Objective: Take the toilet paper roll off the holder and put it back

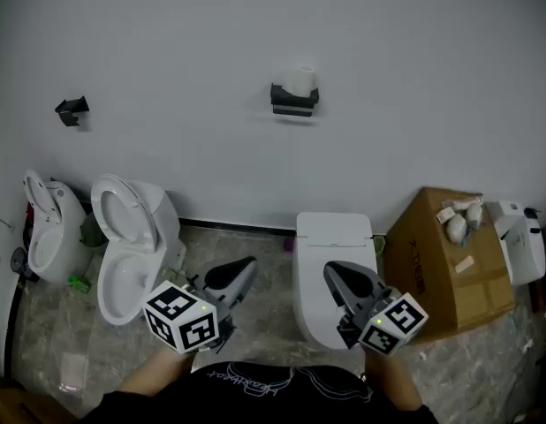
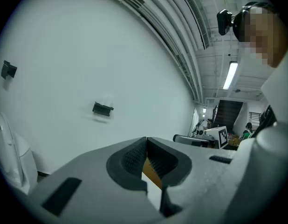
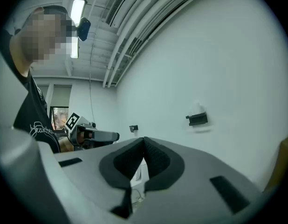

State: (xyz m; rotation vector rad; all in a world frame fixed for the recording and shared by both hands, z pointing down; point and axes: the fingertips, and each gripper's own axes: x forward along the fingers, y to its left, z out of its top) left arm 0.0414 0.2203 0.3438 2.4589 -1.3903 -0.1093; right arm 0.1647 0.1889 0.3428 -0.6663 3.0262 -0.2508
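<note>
A white toilet paper roll [image 1: 300, 79] sits on a dark wall holder [image 1: 293, 101] high on the white wall; the holder [image 2: 102, 108] also shows in the left gripper view and the holder [image 3: 197, 119] in the right gripper view. Both grippers hang low, far below it. My left gripper [image 1: 248, 267] is shut with nothing between its tips. My right gripper [image 1: 333, 272] is shut and empty too, above the closed toilet. In the gripper views the left gripper [image 2: 147, 139] and right gripper [image 3: 144, 139] show their tips touching.
A closed white toilet [image 1: 333, 263] stands below the holder, with two open-lidded toilets [image 1: 130, 237] to the left. A cardboard box [image 1: 450, 263] and a white dispenser [image 1: 520, 241] sit at right. A second small dark bracket [image 1: 72, 109] is on the wall at left.
</note>
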